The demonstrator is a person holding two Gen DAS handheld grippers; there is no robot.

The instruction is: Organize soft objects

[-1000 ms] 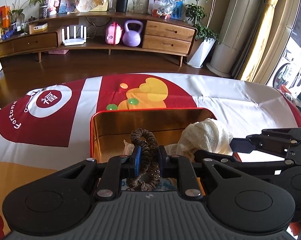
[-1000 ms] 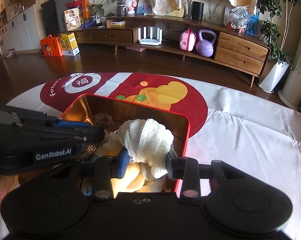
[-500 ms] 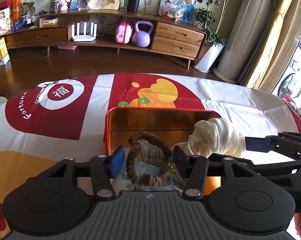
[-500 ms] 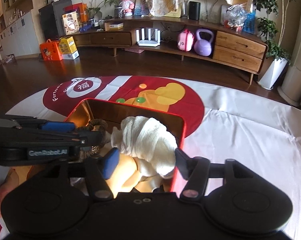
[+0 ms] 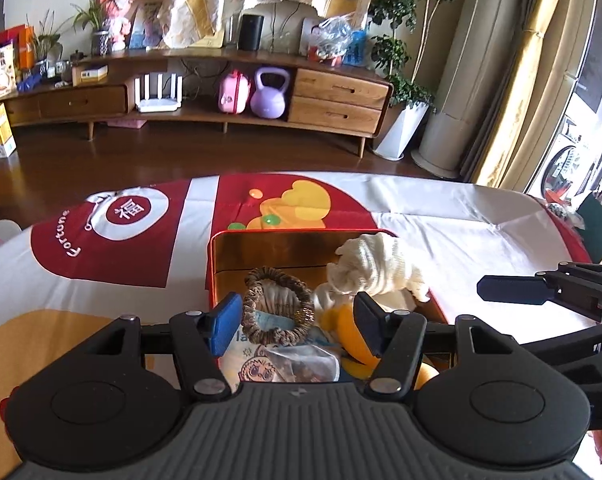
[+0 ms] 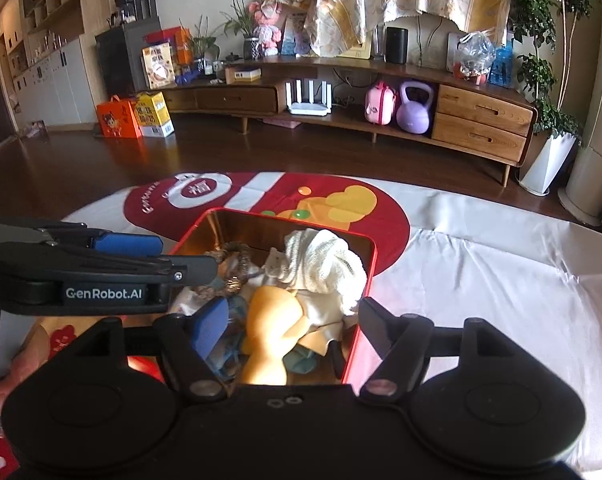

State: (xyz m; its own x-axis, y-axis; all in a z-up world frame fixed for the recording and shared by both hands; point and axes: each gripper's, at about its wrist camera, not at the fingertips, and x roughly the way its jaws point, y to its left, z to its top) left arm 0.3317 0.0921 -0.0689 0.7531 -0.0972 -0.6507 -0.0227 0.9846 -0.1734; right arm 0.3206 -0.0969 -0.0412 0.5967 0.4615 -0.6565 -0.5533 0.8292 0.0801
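A red tin box (image 5: 269,237) (image 6: 363,280) with a gold inside sits on the table. In it lie a brown scrunchie (image 5: 279,307) (image 6: 237,258), a cream knitted cloth (image 5: 377,266) (image 6: 325,266), a yellow soft piece (image 6: 273,320) (image 5: 351,334), bluish fabric and a printed packet (image 5: 269,364). My left gripper (image 5: 295,322) is open and empty above the scrunchie. My right gripper (image 6: 289,326) is open and empty above the yellow piece and the cloth. Each gripper shows in the other's view, the right one (image 5: 509,290) and the left one (image 6: 129,244).
The table carries a white, red and orange printed cloth (image 5: 117,240) (image 6: 481,264). Beyond its far edge are a dark wood floor and a long wooden sideboard (image 5: 333,96) with a purple kettlebell (image 5: 269,94). A potted plant (image 5: 401,92) stands at the right.
Both grippers opened: the left let go of the scrunchie, the right let go of the cream cloth. Both items now lie in the box, and both grippers have drawn back and up.
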